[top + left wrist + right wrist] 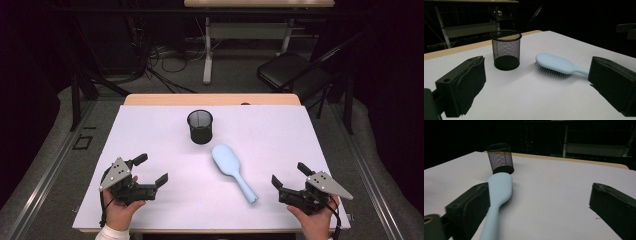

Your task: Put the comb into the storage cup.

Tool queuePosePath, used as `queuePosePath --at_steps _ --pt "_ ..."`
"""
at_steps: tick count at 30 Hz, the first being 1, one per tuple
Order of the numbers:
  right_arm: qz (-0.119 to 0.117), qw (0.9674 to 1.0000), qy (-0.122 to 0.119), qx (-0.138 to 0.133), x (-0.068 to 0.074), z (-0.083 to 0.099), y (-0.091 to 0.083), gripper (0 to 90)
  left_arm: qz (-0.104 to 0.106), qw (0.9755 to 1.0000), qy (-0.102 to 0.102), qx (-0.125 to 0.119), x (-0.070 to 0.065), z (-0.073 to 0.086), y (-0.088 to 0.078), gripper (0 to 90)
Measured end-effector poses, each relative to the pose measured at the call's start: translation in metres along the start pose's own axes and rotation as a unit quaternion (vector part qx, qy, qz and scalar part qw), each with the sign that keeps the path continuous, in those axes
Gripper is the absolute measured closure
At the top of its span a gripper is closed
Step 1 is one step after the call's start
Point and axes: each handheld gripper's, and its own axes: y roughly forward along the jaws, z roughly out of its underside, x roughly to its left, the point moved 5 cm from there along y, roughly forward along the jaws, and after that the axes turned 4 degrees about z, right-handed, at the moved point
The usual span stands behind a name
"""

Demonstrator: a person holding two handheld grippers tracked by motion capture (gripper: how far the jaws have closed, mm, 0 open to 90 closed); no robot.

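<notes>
A white-covered worktop [165, 210] is seen from above, with two things lying near its middle and a hand-held gripper at each near corner. The black mesh cup [200, 126] stands upright toward the far side, its mouth open and nothing visible inside it. The light blue hairbrush [232, 171] is laid bristles-down just in front of the cup and a little to its right, apart from it, with the head toward the cup and the handle slanting toward the near right. The left gripper [151, 170] is held low at the near left, its fingers spread wide with nothing between them; the right gripper [288, 175] is held likewise at the near right, fingers apart and empty, the brush handle lying just off its left finger in the right gripper view. The work is judged to be at its very start, before any grasp: most likely the brush is to be stood in the cup. The handle would next have to be straddled by the right fingers and then closed upon.
</notes>
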Motion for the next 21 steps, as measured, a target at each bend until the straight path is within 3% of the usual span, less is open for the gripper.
queuePosePath --at_steps 7,21 --pt "-0.004 0.9999 -0.016 0.004 0.003 0.002 0.0 6.1 -0.002 0.9999 -0.001 0.01 0.0 0.004 0.003 1.5" --pt "-0.02 0.9993 -0.02 0.026 0.013 0.004 0.004 10.0 0.003 0.9996 -0.017 0.024 -0.005 0.008 0.002 1.5"
